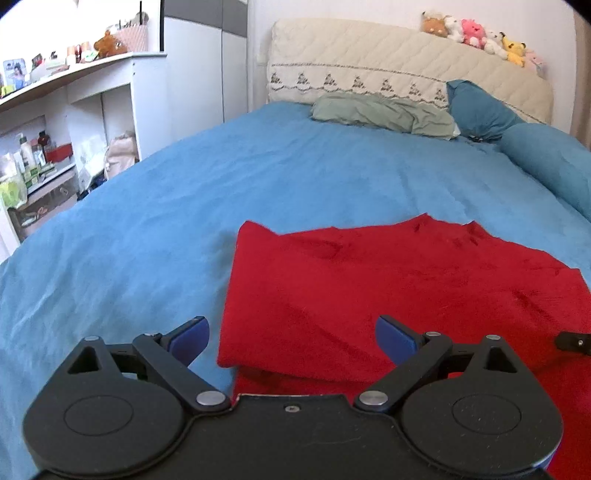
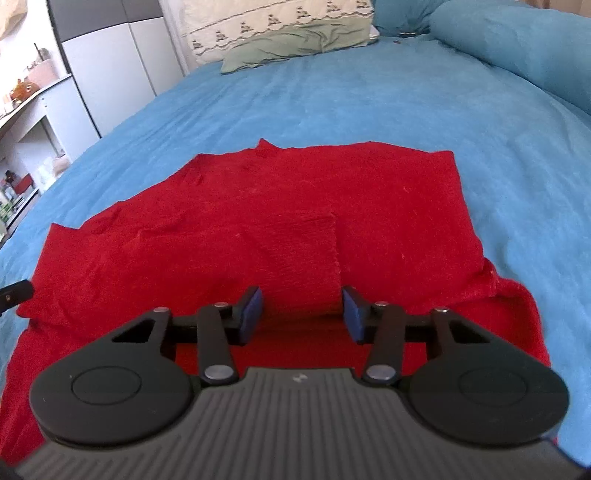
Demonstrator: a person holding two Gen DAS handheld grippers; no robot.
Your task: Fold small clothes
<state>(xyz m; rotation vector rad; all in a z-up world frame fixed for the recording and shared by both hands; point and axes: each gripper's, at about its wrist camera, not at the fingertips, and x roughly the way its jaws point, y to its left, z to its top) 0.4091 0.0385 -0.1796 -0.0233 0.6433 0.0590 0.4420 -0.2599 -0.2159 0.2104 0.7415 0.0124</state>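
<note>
A red garment [image 1: 369, 280] lies spread on the blue bedsheet [image 1: 258, 177], with its left side folded over a lower layer. My left gripper [image 1: 293, 341] hovers wide open at the garment's near left edge, one pad over the sheet and the other over the red cloth, nothing between them. In the right wrist view the red garment [image 2: 295, 192] fills the middle. My right gripper [image 2: 303, 314] stands partly open low over it, and a raised rectangular fold of red cloth [image 2: 301, 258] runs into the gap between the blue pads [image 2: 253, 314]. I see no pressing on it.
A green pillow [image 1: 380, 114], blue pillows [image 1: 480, 107] and a cream headboard with soft toys [image 1: 480, 33] are at the far end of the bed. White shelves with bottles [image 1: 55, 147] stand to the left of the bed. Bare blue sheet [image 2: 332, 96] lies beyond the garment.
</note>
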